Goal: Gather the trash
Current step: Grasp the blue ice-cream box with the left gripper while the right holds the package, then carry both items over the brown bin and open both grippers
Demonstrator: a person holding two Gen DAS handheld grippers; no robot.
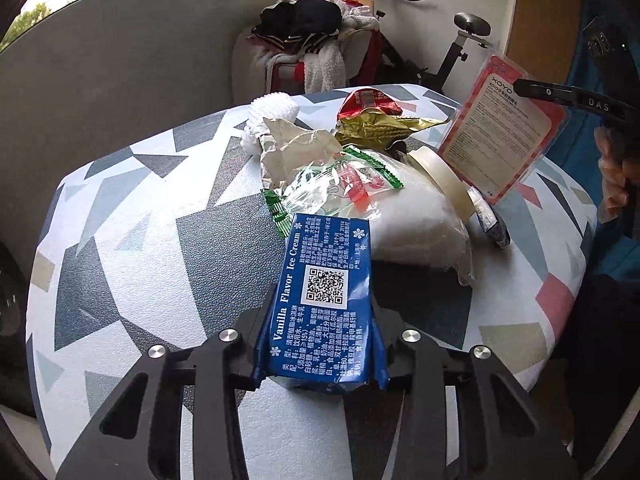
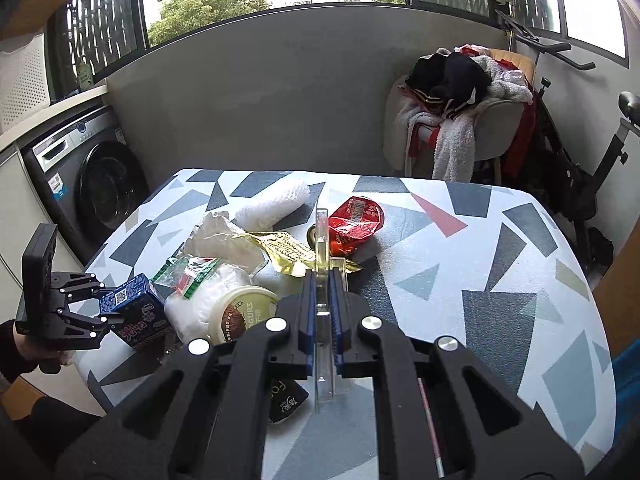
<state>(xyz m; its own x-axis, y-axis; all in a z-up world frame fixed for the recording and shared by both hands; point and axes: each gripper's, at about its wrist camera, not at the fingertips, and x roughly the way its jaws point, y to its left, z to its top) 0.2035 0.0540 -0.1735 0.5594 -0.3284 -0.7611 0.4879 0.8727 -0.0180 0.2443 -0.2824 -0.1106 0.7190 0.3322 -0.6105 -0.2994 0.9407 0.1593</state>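
Lifting is our next call: we judge the left gripper [image 1: 320, 336], whose jaws are clamped on the blue ice cream box [image 1: 322, 304] at the near table [image 1: 120, 280] edge, should raise it straight, clear of the trash pile [image 1: 360, 184]. It tilts steeply downward. Further right, our right gripper [image 2: 322, 316], angled more shallowly, pinches the clear plastic package [image 1: 500, 132] edge-on above the table.
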